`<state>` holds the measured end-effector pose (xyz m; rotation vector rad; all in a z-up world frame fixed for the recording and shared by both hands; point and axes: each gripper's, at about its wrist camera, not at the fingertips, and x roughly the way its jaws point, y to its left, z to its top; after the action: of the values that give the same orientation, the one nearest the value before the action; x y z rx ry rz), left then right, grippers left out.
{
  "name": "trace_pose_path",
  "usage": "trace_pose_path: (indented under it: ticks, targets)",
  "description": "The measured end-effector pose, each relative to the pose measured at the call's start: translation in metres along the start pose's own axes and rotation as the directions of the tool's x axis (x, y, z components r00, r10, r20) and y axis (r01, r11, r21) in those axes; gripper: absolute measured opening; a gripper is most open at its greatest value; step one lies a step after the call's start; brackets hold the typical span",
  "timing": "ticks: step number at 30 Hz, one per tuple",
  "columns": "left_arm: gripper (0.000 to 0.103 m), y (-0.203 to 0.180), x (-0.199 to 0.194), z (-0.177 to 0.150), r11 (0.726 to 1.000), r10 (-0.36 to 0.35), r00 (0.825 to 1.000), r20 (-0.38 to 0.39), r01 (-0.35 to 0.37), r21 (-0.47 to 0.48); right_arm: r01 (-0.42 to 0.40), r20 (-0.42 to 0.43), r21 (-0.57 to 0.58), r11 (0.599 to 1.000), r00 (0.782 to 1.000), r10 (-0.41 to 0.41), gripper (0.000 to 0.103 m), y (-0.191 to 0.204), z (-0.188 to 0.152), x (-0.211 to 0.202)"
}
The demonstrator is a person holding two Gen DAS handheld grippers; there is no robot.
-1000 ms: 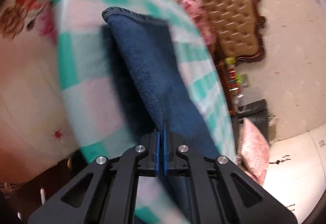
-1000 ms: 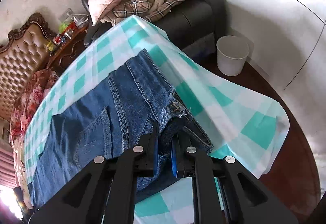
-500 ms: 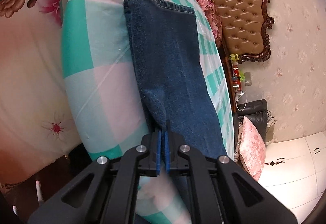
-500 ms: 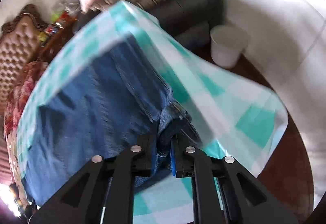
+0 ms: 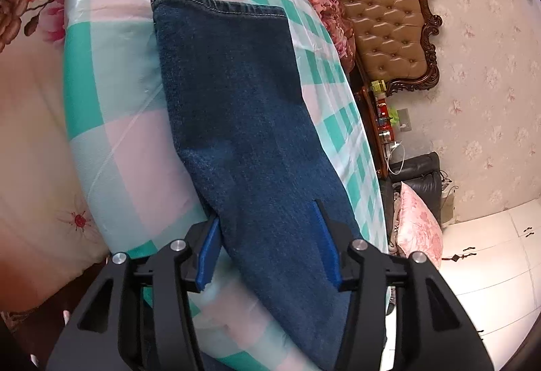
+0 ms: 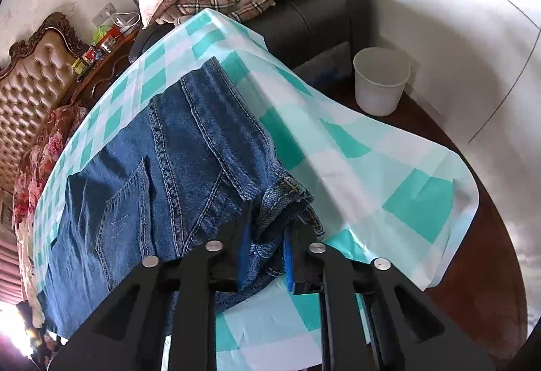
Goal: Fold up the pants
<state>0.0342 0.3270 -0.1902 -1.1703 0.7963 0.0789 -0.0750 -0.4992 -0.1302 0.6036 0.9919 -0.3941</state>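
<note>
Dark blue jeans [image 5: 236, 100] lie folded lengthwise on a teal and white checked cloth [image 5: 111, 100]. The hem end is farthest away in the left wrist view. My left gripper [image 5: 265, 210] is opening over the leg. The denim lies between the blue pads [image 5: 324, 236], and they do not press on it. In the right wrist view the seat and back pocket of the jeans [image 6: 169, 168] face up. My right gripper [image 6: 270, 219] is shut on the bunched waistband corner at the near edge of the cloth [image 6: 355, 168].
A tufted brown headboard [image 5: 382, 6] and floral bedding [image 5: 30, 9] border the cloth. A dark sofa [image 6: 304, 16] piled with pink pillows and a plaid blanket stands behind. A white bin [image 6: 380, 83] sits on the dark floor to the right.
My left gripper's jaws were shut on the edge of the jeans leg and have now spread apart, and the denim lies flat. My right gripper still grips the waistband.
</note>
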Motion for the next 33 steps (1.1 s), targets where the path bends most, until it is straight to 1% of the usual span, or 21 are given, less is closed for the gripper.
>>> trace_pose_path:
  ticks: [3, 5, 6, 7, 8, 9, 11, 12, 14, 15, 17, 18, 20, 22, 23, 25, 26, 29, 31, 32, 33]
  targets:
    - [0.055, -0.002, -0.012, -0.006, 0.999, 0.039, 0.999, 0.01, -0.039, -0.001, 0.028, 0.014, -0.015, 0.999, 1.0, -0.028, 0.01, 0.004, -0.005, -0.003]
    - [0.055, -0.011, -0.025, -0.016, 0.994, 0.092, 0.994, 0.054, -0.095, 0.06, 0.049, 0.02, -0.028, 0.998, 0.999, -0.048, 0.01, 0.007, -0.007, -0.006]
    - [0.054, -0.018, -0.031, -0.023, 0.988, 0.113, 0.991, 0.076, -0.12, 0.092, 0.074, 0.018, -0.035, 0.997, 0.997, -0.073, 0.015, 0.009, -0.008, -0.009]
    - [0.053, -0.029, -0.036, -0.035, 0.978, 0.132, 0.986, 0.098, -0.145, 0.15, 0.099, 0.022, -0.031, 0.995, 0.995, -0.098, 0.032, 0.008, -0.008, -0.013]
    - [0.053, -0.039, -0.038, -0.046, 0.967, 0.135, 0.985, 0.104, -0.154, 0.205, 0.13, 0.04, -0.022, 0.991, 0.991, -0.129, 0.04, 0.006, -0.01, -0.021]
    - [0.053, -0.057, -0.038, -0.067, 0.939, 0.13, 0.986, 0.107, -0.157, 0.307, 0.191, 0.086, -0.01, 0.982, 0.978, -0.189, 0.047, 0.005, -0.012, -0.034]
    - [0.053, -0.093, -0.031, -0.112, 0.851, 0.112, 0.99, 0.091, -0.143, 0.505, 0.273, 0.169, -0.005, 0.962, 0.948, -0.268, 0.048, 0.008, -0.021, -0.054]
    - [0.054, -0.113, -0.022, -0.14, 0.786, 0.105, 0.992, 0.065, -0.123, 0.606, 0.293, 0.204, -0.03, 0.956, 0.938, -0.281, 0.048, 0.018, -0.027, -0.061]
    - [0.056, -0.142, -0.003, -0.186, 0.684, 0.089, 0.996, 0.001, -0.062, 0.727, 0.283, 0.246, -0.119, 0.952, 0.937, -0.248, 0.048, 0.046, -0.042, -0.063]
    - [0.057, -0.161, 0.01, -0.216, 0.618, 0.081, 0.996, -0.028, -0.029, 0.786, 0.255, 0.262, -0.202, 0.946, 0.944, -0.199, 0.052, 0.072, -0.055, -0.058]
    - [0.057, -0.187, 0.035, -0.26, 0.528, 0.104, 0.992, -0.073, 0.008, 0.849, 0.215, 0.258, -0.316, 0.924, 0.957, -0.135, 0.061, 0.11, -0.075, -0.047]
    - [0.057, -0.194, 0.044, -0.274, 0.513, 0.108, 0.99, -0.094, 0.026, 0.858, 0.191, 0.262, -0.363, 0.912, 0.96, -0.097, 0.062, 0.133, -0.088, -0.041]
    - [0.058, -0.207, 0.063, -0.309, 0.451, 0.131, 0.982, -0.138, 0.065, 0.89, 0.146, 0.257, -0.418, 0.896, 0.966, -0.038, 0.063, 0.159, -0.104, -0.029]
    - [0.059, -0.215, 0.08, -0.341, 0.368, 0.157, 0.98, -0.119, 0.054, 0.928, 0.151, 0.241, -0.446, 0.882, 0.969, -0.044, 0.063, 0.177, -0.12, -0.013]
    - [0.06, -0.215, 0.085, -0.348, 0.349, 0.169, 0.979, -0.117, 0.052, 0.936, 0.152, 0.22, -0.46, 0.875, 0.974, -0.054, 0.063, 0.182, -0.127, -0.002]
    - [0.061, -0.205, 0.097, -0.363, 0.338, 0.236, 0.966, -0.108, 0.023, 0.941, 0.171, 0.173, -0.475, 0.863, 0.98, -0.099, 0.065, 0.183, -0.135, 0.015]
    - [0.06, -0.196, 0.1, -0.358, 0.359, 0.257, 0.96, -0.11, 0.011, 0.933, 0.185, 0.168, -0.482, 0.856, 0.979, -0.116, 0.066, 0.182, -0.14, 0.02]
    - [0.055, -0.199, 0.094, -0.333, 0.397, 0.242, 0.967, -0.083, -0.02, 0.918, 0.247, 0.228, -0.52, 0.817, 0.963, -0.146, 0.077, 0.186, -0.149, 0.019]
    - [0.039, -0.211, 0.098, -0.298, 0.465, 0.215, 0.972, -0.096, -0.015, 0.885, 0.255, 0.233, -0.522, 0.814, 0.961, -0.151, 0.082, 0.184, -0.147, 0.022]
    - [0.034, -0.221, 0.104, -0.284, 0.475, 0.215, 0.972, -0.094, -0.02, 0.88, 0.251, 0.226, -0.516, 0.819, 0.962, -0.153, 0.084, 0.183, -0.145, 0.023]
    - [0.032, -0.236, 0.112, -0.266, 0.46, 0.205, 0.976, -0.072, -0.031, 0.887, 0.242, 0.211, -0.507, 0.828, 0.965, -0.153, 0.085, 0.182, -0.141, 0.025]
